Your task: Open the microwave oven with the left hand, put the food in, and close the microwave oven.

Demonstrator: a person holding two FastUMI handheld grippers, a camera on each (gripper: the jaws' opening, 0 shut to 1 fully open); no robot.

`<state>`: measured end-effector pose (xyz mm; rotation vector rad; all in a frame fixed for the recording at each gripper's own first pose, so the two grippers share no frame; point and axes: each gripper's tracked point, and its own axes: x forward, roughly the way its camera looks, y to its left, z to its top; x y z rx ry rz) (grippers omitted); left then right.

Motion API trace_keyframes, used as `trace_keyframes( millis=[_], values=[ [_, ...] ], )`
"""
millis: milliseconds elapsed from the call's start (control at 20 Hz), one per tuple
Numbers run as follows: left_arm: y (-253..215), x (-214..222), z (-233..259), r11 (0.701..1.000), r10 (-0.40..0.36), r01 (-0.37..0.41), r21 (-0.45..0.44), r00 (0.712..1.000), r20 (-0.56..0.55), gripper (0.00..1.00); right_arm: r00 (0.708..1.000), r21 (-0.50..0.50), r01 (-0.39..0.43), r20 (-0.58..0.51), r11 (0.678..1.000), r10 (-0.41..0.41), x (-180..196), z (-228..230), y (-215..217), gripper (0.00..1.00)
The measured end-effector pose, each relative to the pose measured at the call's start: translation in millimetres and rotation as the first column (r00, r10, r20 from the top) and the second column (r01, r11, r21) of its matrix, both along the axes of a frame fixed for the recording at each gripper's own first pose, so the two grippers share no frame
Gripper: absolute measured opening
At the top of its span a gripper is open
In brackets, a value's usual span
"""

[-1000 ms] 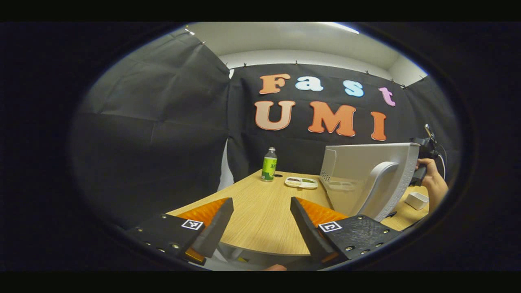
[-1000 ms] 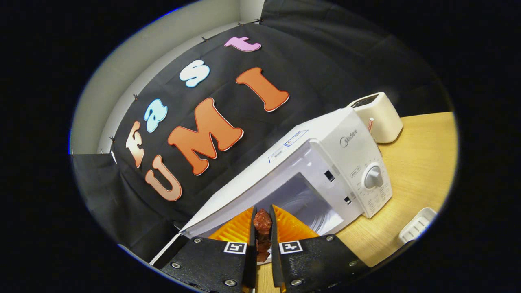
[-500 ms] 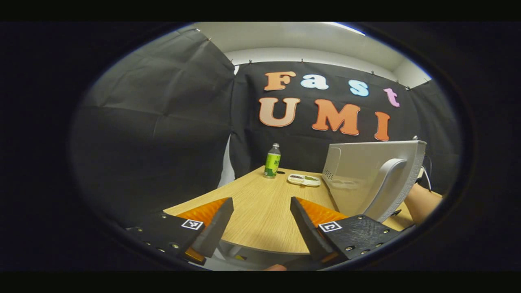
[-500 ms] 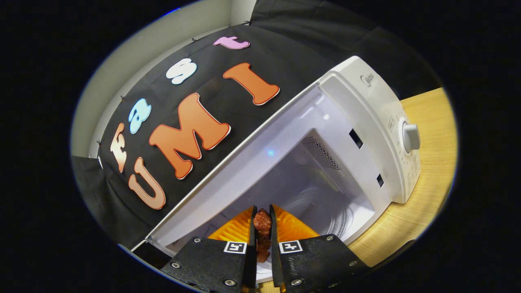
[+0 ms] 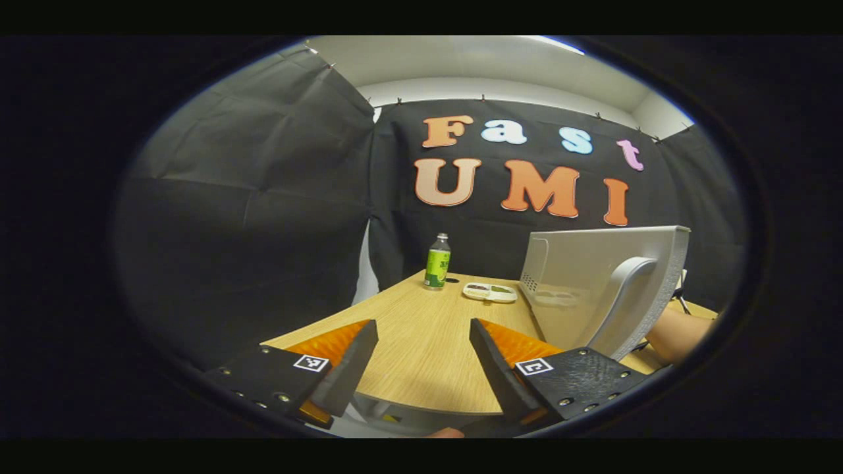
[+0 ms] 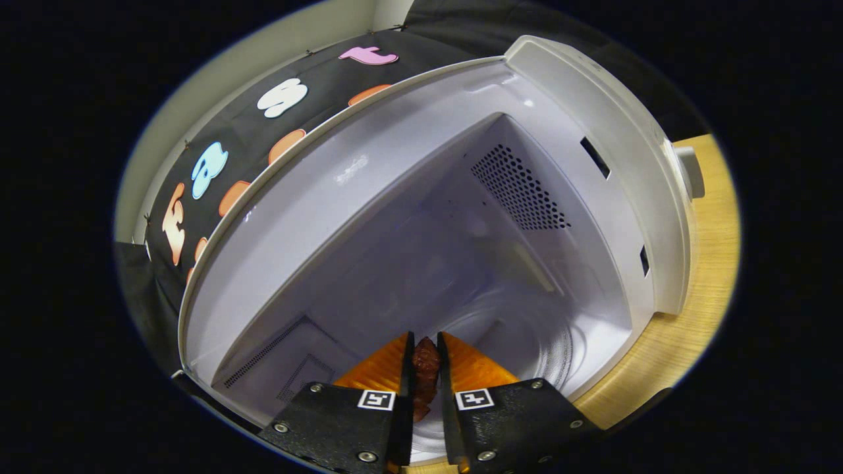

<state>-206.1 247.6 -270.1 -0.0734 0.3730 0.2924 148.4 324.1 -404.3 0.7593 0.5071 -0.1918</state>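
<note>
Right gripper view | right gripper (image 6: 425, 368) clamps reddish-brown meat chunk (image 6: 425, 364) at white microwave's (image 6: 619, 171) mouth | left gripper (image 5: 421, 359) spread, empty, door (image 5: 596, 283) at 2 o'clock | risk: early release drops food short of turntable

A recording booth: black cloth walls (image 5: 250, 217) around a wooden table (image 5: 421, 336) bearing a microwave (image 6: 461, 217).

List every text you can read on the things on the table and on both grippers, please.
Bottle: label too small to read.
Microwave: no text readable.
Left gripper: a square code marker on each finger, no words.
Right gripper, holding the food: the same markers, no words.
</note>
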Motion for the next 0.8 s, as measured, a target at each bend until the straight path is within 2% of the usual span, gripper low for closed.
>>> trace_keyframes(
  millis=[150, 200, 300, 550, 800],
  values=[
    [-13.3, 11.1, 3.9, 0.999, -0.031, 0.031, 0.014, 0.999, 0.008, 0.87, 0.997, -0.13, -0.075, -0.04, 0.989, 0.071, -8.4, -4.8, -7.2, 0.3],
    [-17.7, 13.8, 4.9, 0.999, -0.043, 0.043, 0.023, 0.999, 0.009, 0.87, 0.995, -0.14, -0.095, -0.042, 0.986, 0.09, -10.0, -3.5, -8.9, 0.41],
    [-21.6, 16.4, 2.2, 0.998, -0.055, 0.055, 0.044, 0.998, -0.003, 0.87, 0.991, -0.139, -0.128, -0.048, 0.982, 0.122, -12.4, -0.5, -14.1, 0.52],
    [-41.8, 27.2, 0.2, 0.994, -0.1, 0.101, 0.049, 0.995, -0.027, 0.87, 0.979, -0.18, -0.203, -0.038, 0.962, 0.2, -32.1, 18.2, -32.5, 0.58],
    [-67.3, 33.7, 5.4, 0.985, -0.147, 0.149, 0.083, 0.989, -0.032, 0.87, 0.966, -0.236, -0.246, 0.016, 0.94, 0.257, -57.9, 59.9, -66.1, 0.65]
  ],
)
